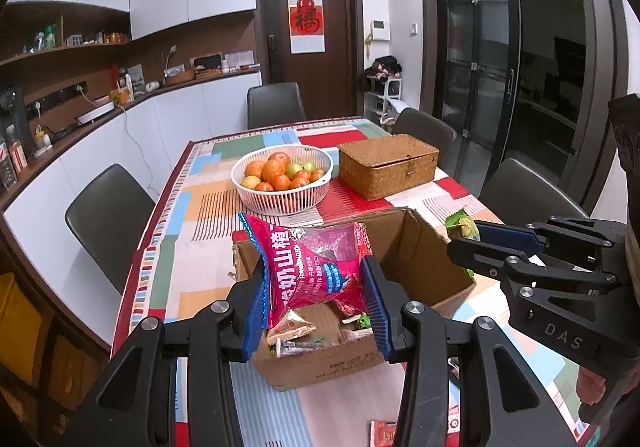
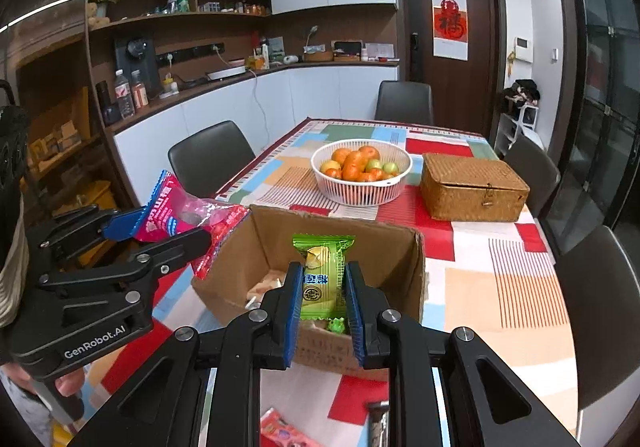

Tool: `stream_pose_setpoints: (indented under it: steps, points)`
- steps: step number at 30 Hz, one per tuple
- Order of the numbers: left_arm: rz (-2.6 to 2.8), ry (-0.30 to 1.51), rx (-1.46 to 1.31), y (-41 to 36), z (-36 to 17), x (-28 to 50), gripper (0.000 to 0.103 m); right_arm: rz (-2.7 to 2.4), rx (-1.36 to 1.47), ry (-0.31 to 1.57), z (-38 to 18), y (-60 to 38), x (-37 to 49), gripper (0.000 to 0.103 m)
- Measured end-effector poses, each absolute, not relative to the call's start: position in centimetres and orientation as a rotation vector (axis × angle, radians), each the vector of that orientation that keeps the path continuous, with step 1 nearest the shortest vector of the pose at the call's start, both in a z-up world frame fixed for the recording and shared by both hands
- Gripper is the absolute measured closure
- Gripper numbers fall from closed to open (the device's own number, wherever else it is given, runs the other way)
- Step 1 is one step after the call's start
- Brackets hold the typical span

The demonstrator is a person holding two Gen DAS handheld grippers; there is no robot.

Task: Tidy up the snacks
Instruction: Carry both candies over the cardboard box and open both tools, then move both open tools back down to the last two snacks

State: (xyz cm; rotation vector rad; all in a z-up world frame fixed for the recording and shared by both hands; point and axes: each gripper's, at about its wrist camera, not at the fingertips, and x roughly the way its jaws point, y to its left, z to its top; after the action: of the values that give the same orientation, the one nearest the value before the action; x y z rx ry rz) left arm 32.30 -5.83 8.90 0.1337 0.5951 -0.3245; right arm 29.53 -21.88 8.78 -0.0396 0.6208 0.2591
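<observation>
Left hand-held gripper [image 1: 316, 299], marked "GenRobot.AI": clamped on pink snack bag [image 1: 316, 267], Chinese print, frame centre. Right hand-held gripper [image 2: 322, 311], "DAS": pinching green packet [image 2: 323, 279] above cardboard box [image 2: 404, 267] on desk [image 2: 500, 287]. Box contents partly hidden: small wrappers. White basket [image 2: 360, 195]: oranges.

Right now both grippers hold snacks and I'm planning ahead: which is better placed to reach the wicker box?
Likely the right gripper, holding the green packet: the wicker box sits on its side.
</observation>
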Motion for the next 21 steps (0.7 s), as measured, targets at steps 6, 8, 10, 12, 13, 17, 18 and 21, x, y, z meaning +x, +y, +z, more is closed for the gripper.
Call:
stream_pose_setpoints:
  steps: [6,8,10,12,13,17,18,21]
  points:
    - [-0.294,0.646,0.125,-6.3,8.1,35.6,0.055,0.249,-0.038,0.67,8.0,-22.0,32.9,0.081]
    - [-0.226,0.648,0.143,-6.5,8.0,36.5,0.048,0.243,-0.039,0.678,7.6,-22.1,33.8,0.08]
    - [-0.188,0.641,0.151,-6.6,7.9,36.6,0.037,0.224,-0.034,0.692,7.3,-22.3,34.6,0.071]
    - [-0.205,0.639,0.148,-6.7,7.6,35.9,0.033,0.2,-0.014,0.697,7.1,-22.8,34.9,0.061]
    - [-0.209,0.637,0.151,-6.7,7.5,35.6,0.03,0.198,-0.008,0.693,7.1,-23.1,34.8,0.061]
    - [-0.209,0.63,0.167,-7.0,7.1,33.4,0.03,0.199,-0.028,0.684,6.9,-23.5,33.3,0.049]
    - [-0.219,0.631,0.164,-7.0,6.9,32.7,0.029,0.199,-0.034,0.681,6.8,-23.5,33.0,0.048]
    - [-0.256,0.643,0.158,-7.3,6.2,30.7,0.029,0.196,-0.063,0.673,6.4,-23.6,31.2,0.044]
